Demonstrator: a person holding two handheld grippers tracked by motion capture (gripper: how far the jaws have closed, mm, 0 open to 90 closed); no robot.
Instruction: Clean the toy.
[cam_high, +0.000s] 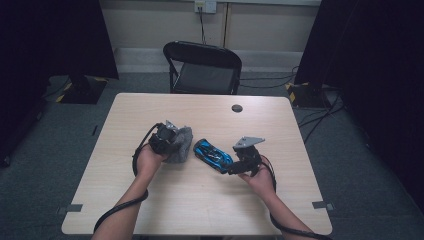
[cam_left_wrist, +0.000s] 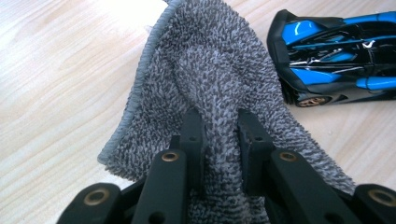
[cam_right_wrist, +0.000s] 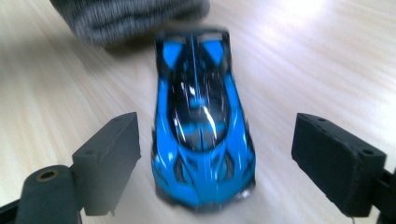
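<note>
We've got the left gripper (cam_left_wrist: 219, 128) clamped on a fold of the grey cloth (cam_left_wrist: 210, 70), centre frame. Right gripper (cam_right_wrist: 215, 154) w/ jaws wide apart, either side of the blue toy car (cam_right_wrist: 201, 135), not touching; car sits mid-table (cam_high: 165, 200).

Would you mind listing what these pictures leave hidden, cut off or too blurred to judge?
- Toy car: its far end is cut off by the left gripper view's right edge.
- Grey cloth: blurred and cropped by the right gripper view's top edge.
- Left gripper: in the high view its jaws are hidden by its own body and the cloth.
- Dark round thing on the table: too small to identify.
</note>
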